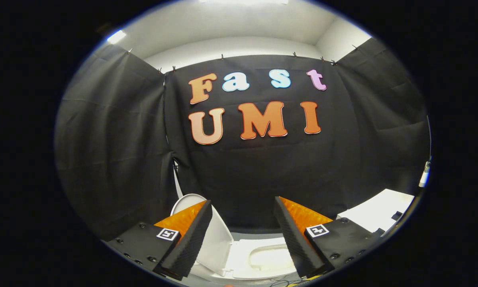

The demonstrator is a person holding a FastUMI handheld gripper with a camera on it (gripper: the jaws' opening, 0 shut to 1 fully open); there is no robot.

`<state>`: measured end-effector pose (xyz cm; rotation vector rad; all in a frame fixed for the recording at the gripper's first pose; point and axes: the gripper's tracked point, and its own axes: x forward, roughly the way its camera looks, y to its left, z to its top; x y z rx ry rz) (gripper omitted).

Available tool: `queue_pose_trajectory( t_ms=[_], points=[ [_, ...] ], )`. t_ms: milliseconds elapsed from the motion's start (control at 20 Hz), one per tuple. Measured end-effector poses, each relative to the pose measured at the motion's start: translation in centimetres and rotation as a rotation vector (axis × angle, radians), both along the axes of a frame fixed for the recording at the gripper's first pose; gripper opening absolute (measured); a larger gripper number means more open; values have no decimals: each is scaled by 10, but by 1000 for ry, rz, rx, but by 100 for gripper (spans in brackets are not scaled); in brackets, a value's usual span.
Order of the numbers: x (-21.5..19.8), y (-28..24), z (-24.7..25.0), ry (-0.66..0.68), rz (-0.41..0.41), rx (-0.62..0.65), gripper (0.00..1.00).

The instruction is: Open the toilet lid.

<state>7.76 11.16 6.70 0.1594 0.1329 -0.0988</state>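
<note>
- The gripper (243, 239) is hanging above the toilet with its jaws spread wide and holding nothing — the two fingers are standing well apart.
- The toilet lid (215, 239) is already standing raised, tilted up beside the left finger, which is hiding part of it.
- The seat and bowl opening (263, 257) are lying bare between the fingers, just beyond them.
- The black cloth wall (115, 159) is hanging behind the toilet, and a white cistern top or ledge (378, 211) is showing beyond the right finger — I cannot tell which.
- Judging from this, the lifting looks done; doing it well now means drawing the jaws straight back, clear of the lid's edge, so the lid is not getting nudged down again.
- Whether the lid is resting against anything behind it is hidden.
</note>
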Motion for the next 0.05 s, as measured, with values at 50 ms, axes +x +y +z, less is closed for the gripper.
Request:
queue_pose_trajectory(
  t_ms=[50],
  points=[
    [-1,1,-1,2,2,0,100]
  ],
)
